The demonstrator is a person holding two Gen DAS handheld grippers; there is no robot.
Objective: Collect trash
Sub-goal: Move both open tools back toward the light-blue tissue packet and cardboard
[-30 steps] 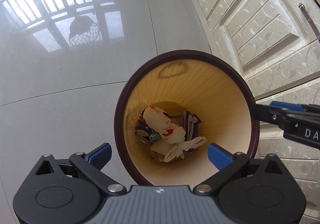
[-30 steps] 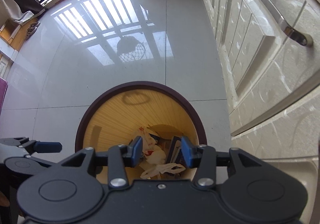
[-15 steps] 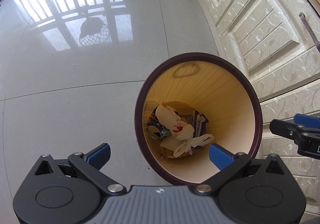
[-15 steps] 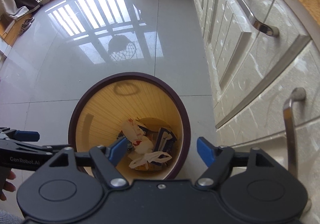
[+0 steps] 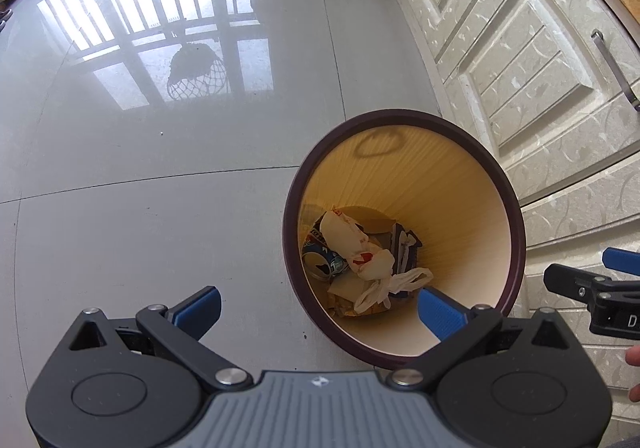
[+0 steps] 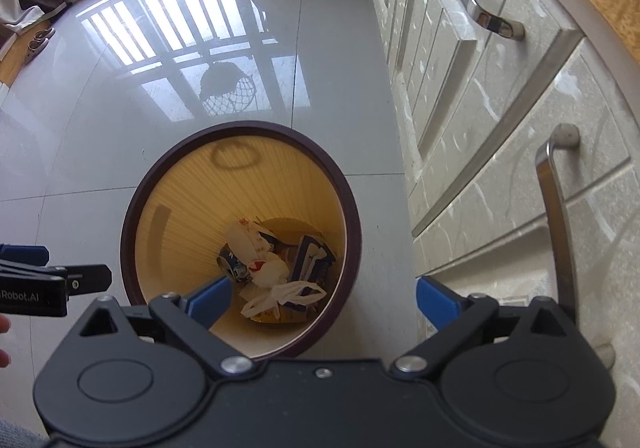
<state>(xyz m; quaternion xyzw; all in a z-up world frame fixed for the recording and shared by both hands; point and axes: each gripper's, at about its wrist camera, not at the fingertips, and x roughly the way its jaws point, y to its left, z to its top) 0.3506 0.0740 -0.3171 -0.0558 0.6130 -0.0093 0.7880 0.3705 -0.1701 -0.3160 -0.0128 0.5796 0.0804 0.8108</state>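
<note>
Jaws wide and empty on both the left gripper [image 5: 318, 308] and right gripper [image 6: 324, 298], the right's having just been opening above the bin [image 6: 152, 191]. The trash [image 6: 276, 268] lies at the bin's bottom, so the drop looks done. Next calls for finding more litter away from the bin.

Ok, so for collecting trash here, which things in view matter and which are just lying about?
Part of the job:
- trash bin
- white plastic bag inside it
- crushed can inside it
- dark wrapper inside it
- left gripper, open
- right gripper, jaws just opened, nothing between them

Just around:
- cabinet handles
- sandals
</note>
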